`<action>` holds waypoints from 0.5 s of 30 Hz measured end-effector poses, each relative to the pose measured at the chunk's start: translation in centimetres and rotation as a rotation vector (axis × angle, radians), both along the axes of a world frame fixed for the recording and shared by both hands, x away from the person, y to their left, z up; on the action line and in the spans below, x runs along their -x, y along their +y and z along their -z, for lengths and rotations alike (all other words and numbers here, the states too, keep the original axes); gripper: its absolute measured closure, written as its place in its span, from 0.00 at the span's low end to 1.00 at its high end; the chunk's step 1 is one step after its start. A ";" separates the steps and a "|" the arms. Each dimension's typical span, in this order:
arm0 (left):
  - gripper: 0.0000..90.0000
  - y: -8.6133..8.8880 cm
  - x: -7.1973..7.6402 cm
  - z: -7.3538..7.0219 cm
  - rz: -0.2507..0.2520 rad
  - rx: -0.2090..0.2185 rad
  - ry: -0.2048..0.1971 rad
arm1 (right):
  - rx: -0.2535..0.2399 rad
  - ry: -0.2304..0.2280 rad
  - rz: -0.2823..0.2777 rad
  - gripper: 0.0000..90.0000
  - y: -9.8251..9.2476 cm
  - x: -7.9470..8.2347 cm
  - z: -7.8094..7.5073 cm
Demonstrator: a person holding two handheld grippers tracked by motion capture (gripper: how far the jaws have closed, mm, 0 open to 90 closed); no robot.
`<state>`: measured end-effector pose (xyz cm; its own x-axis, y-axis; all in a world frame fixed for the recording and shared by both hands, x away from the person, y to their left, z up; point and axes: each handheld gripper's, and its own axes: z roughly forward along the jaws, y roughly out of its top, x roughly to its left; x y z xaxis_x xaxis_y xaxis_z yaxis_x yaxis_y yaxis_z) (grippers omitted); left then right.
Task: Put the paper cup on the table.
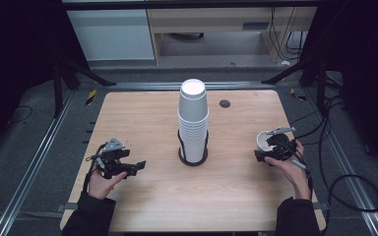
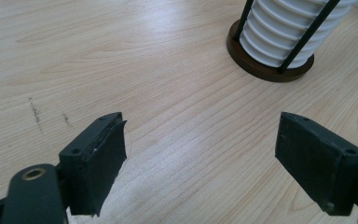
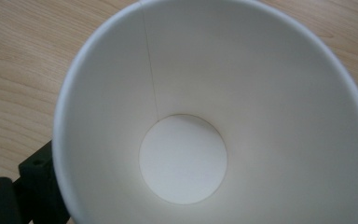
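The left claw (image 1: 139,166) rests low on the table (image 1: 142,123), its jaws spread wide with only bare wood between them, aimed toward the stack, probably waiting its turn; at the centre, the stack of paper cups (image 1: 193,123) stands upside down, nested inside a wire holder (image 1: 193,156) that keeps it upright; on the right, the right claw (image 1: 260,155) grips a single paper cup (image 3: 186,116), mouth toward its camera, empty inside.

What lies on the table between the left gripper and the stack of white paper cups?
Only bare wooden table separates left gripper from cup stack, per the high view.
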<state>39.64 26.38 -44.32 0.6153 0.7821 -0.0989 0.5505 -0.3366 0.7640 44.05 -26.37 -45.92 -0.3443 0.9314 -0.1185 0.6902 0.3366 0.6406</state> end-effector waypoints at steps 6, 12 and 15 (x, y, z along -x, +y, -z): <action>0.17 0.1 0.2 -0.4 -0.001 0.006 -0.013 | -0.003 -0.018 0.016 0.03 -0.3 0.9 -0.5; 0.17 0.3 0.4 -0.8 -0.005 0.017 -0.022 | -0.012 -0.009 0.021 0.02 -0.6 2.1 -0.5; 0.17 0.5 0.5 -0.9 -0.008 0.020 -0.026 | -0.013 -0.006 0.020 0.02 -0.7 2.8 -0.4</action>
